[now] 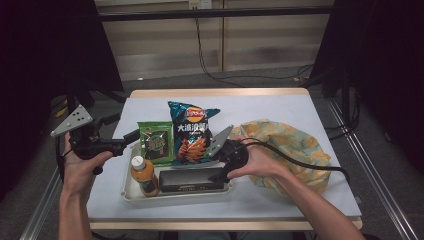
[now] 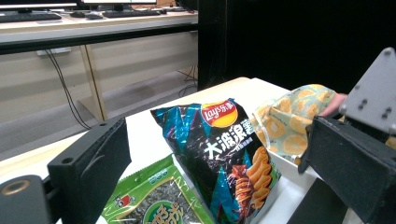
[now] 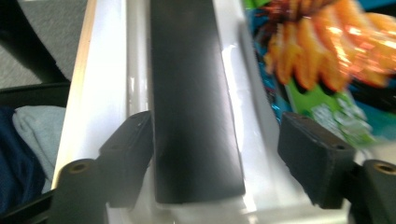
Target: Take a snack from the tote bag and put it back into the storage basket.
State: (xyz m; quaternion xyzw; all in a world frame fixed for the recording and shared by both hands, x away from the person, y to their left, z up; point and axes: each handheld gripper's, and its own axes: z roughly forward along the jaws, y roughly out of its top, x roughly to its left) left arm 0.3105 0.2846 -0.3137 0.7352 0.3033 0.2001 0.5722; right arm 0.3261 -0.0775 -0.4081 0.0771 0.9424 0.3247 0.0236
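right claw (image 3: 215,158) spread, black box (image 3: 194,98) between jaws, left jaw touching, other clear | box lies at tray (image 1: 131,192) front, bottle (image 1: 144,175) at its left end | left claw (image 2: 224,186) gapes empty left of tray | chips (image 1: 191,132), green pack (image 1: 156,142) behind box | cloth (image 1: 290,145) right of tray

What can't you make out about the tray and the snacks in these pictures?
- Black box: label too small in the high view, plain top in the right gripper view.
- Green packet: cut by the lower edge in the left gripper view.
- Chip bag: blurred in the right gripper view.
- Bottle: label too small.
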